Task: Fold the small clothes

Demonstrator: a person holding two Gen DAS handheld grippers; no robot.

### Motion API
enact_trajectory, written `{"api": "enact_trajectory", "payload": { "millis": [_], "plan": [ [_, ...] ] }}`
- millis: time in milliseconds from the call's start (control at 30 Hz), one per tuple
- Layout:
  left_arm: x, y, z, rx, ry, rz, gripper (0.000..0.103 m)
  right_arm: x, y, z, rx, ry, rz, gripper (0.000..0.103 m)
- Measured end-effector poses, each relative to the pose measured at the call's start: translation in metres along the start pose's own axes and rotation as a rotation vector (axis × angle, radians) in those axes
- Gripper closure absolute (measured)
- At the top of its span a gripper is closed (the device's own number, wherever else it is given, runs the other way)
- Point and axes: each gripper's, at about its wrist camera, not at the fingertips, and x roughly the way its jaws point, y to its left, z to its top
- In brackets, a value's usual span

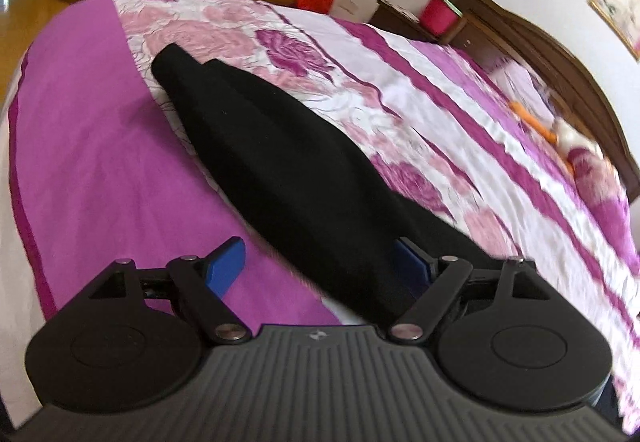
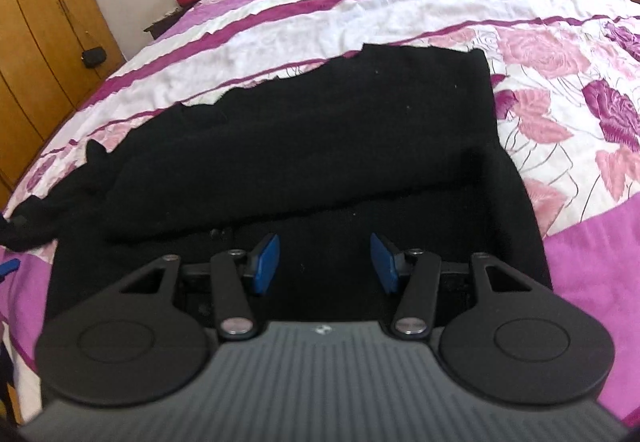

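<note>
Left wrist view: my left gripper stood wide, my right gripper half-open, both empty over the black garment half-folded on the bed; next I needed an edge.

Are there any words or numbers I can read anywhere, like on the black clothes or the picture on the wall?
None can be read.
Black knitted garment: plain, no label showing.
Small pale emblem on the grey ribbed tongs body: too small to read.
Gold-framed picture on the wall: blurred, no words to make out.
Pink flowered bedspread: only a pattern.
</note>
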Motion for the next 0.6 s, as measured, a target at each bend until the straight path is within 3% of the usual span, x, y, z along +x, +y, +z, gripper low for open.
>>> {"api": "enact_trajectory", "payload": {
  "millis": [200, 467, 600],
  "plan": [
    [0.015, 0.014, 0.006, -0.056, -0.020, 0.001, 0.019, 0.003, 0.003, -0.007, -0.020, -0.009, -0.017, 0.050],
    [0.019, 0.014, 0.004, -0.040, -0.052, 0.020, 0.019, 0.005, 0.001, -0.010, -0.021, -0.018, -0.018, 0.050],
    [0.003, 0.026, -0.001, -0.125, -0.058, -0.021, 0.019, 0.004, -0.003, -0.010, -0.012, -0.017, -0.001, 0.050]
  ]
}}
